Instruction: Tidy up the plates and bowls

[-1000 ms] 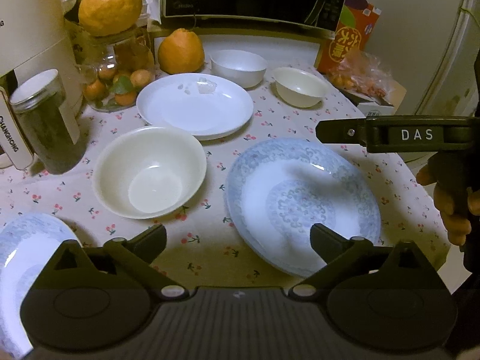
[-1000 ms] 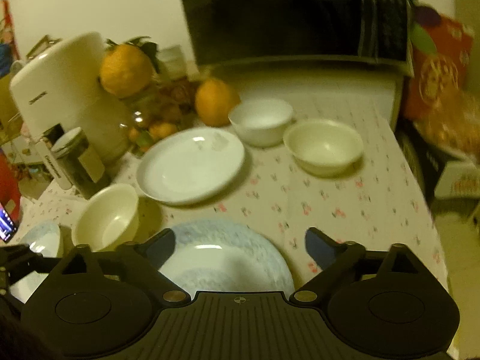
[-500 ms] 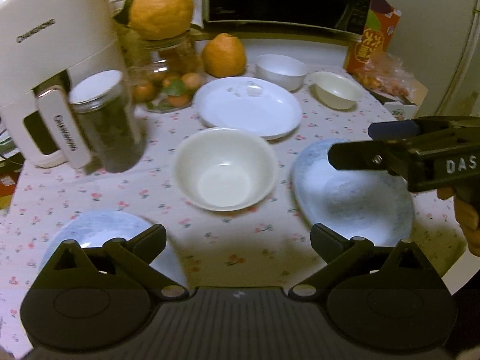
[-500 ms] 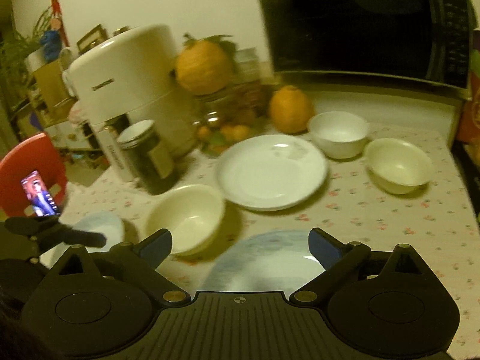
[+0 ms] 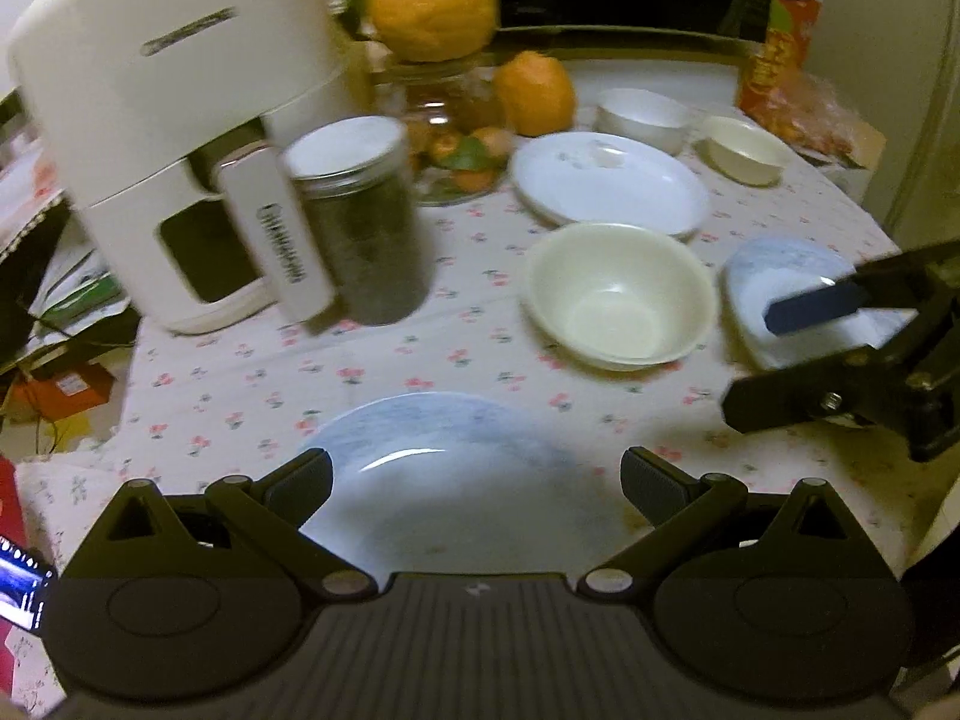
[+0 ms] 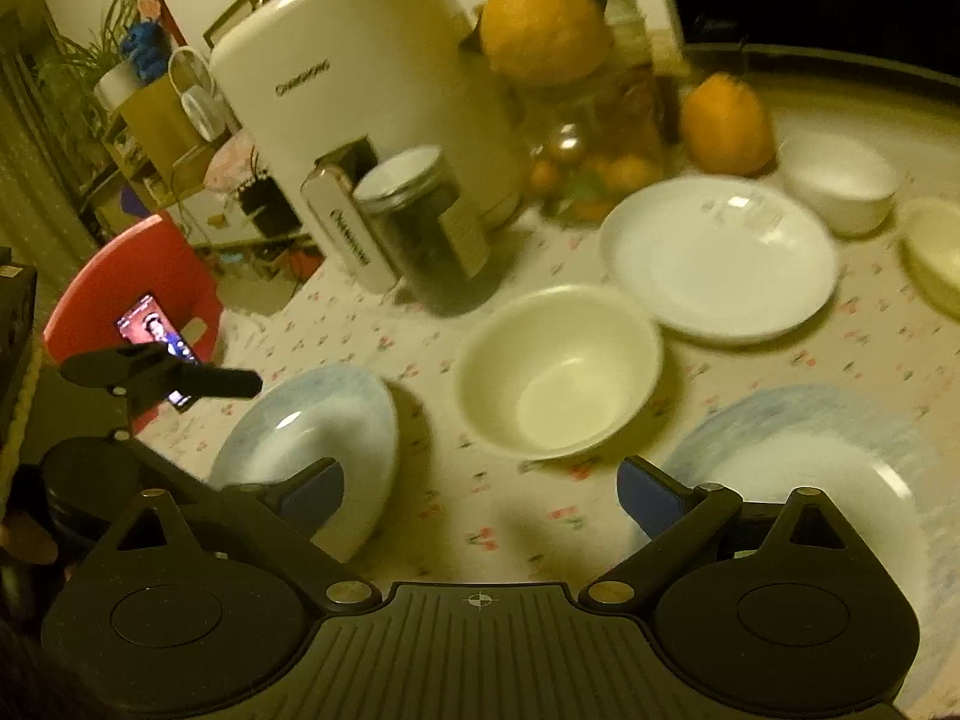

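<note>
— Plates and bowls, all loose on the flowered tablecloth (image 5: 372, 372); nothing stacked yet. Biggest is the blue-patterned plate on the right (image 6: 828, 468), near the table's edge, with the right gripper (image 6: 480, 495) above its rim, fingers spread wide and empty.

— And the other blue one?

— The smaller blue plate (image 5: 444, 456) sits at the front left, and the left gripper (image 5: 477, 480) hangs right over it, jaws apart on either side, holding nothing. Behind, the white plate (image 5: 606, 183) lies near the fruit jar (image 5: 450, 120).

— Bowls?

— A cream bowl (image 5: 618, 294) in the middle, between the two blue plates. A white bowl (image 5: 642, 111) and a small cream bowl (image 5: 744, 150) sit at the back right, close together.

— So what step is this?

— Reaching, I'd say. The left looks to be lining up on that small blue plate, likely to carry it onto its match.

— What does that need?

— Dropping lower, getting one finger under the rim and one above, then closing. It's a shallow, slippery lip, so a firm bite and a level lift over the cream bowl.
</note>
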Action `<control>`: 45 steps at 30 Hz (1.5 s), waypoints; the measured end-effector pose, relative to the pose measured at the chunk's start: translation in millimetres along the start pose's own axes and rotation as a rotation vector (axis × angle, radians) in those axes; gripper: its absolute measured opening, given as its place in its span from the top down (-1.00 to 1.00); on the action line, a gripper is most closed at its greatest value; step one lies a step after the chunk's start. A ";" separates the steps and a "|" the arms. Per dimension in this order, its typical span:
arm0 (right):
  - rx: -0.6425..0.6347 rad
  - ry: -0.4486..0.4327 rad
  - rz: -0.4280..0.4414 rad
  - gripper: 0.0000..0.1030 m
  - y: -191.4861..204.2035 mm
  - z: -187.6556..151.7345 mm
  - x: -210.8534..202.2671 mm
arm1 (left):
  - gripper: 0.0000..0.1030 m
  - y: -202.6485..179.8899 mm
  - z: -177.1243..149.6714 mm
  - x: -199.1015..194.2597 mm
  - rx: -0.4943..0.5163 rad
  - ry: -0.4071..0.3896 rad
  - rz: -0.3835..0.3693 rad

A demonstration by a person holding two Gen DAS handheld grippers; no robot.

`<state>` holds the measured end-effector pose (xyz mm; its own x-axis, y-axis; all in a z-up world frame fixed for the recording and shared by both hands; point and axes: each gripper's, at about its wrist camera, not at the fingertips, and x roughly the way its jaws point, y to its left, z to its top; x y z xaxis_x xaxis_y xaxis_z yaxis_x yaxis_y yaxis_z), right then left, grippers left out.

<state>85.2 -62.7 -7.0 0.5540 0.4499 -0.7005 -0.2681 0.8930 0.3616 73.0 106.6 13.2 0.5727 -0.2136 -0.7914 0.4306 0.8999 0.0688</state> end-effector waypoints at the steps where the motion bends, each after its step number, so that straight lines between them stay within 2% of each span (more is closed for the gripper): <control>1: 0.009 0.003 0.006 -0.92 2.4 -0.7 2.9 | -0.99 7.3 -1.8 -0.8 -0.013 -0.003 0.000; 4: 0.028 0.009 0.013 -0.92 9.1 -2.1 11.7 | -0.99 26.6 -7.6 -2.8 -0.039 -0.003 -0.002; 8: 0.021 0.011 0.018 -0.92 17.3 -4.8 23.5 | -0.99 50.7 -18.1 -2.7 -0.084 -0.004 0.033; 14: -0.047 0.023 0.055 -0.92 37.3 -15.4 42.8 | -0.89 78.4 -37.1 8.6 -0.133 0.038 0.009; 21: -0.105 0.066 0.098 -0.92 59.4 -29.3 60.5 | -0.54 91.9 -47.4 23.6 -0.185 0.103 -0.063; 24: -0.148 0.051 0.105 -0.92 66.9 -36.6 63.0 | -0.31 94.4 -50.3 27.9 -0.208 0.132 -0.080; 25: -0.171 0.047 0.104 -0.92 70.1 -38.9 63.7 | -0.30 95.2 -51.4 29.0 -0.217 0.141 -0.087; 28: -0.200 0.047 0.109 -0.92 74.3 -41.9 64.7 | -0.19 97.9 -53.5 27.0 -0.240 0.133 -0.099; 30: -0.194 0.047 0.117 -0.91 74.7 -41.5 65.7 | 0.05 99.0 -52.9 26.6 -0.255 0.125 -0.115; 34: -0.181 0.049 0.130 -0.85 75.5 -39.3 69.7 | 0.15 98.9 -53.0 25.9 -0.268 0.119 -0.122; 37: -0.166 0.054 0.102 -0.70 74.7 -38.0 73.8 | 0.19 99.0 -52.9 25.2 -0.271 0.117 -0.116; 40: -0.145 0.067 0.072 -0.35 70.0 -36.0 78.8 | 0.20 100.6 -53.0 25.7 -0.283 0.118 -0.117; 42: -0.126 0.096 0.064 -0.01 65.3 -35.4 85.2 | 0.21 101.0 -52.1 26.5 -0.292 0.123 -0.116; 45: -0.134 0.085 0.042 0.15 65.1 -35.9 84.7 | 0.33 102.5 -50.9 26.5 -0.314 0.124 -0.102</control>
<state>86.4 34.0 -64.9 0.4730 0.4813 -0.7380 -0.3955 0.8645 0.3103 96.8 212.6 -31.5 0.4401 -0.2777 -0.8539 0.2346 0.9535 -0.1892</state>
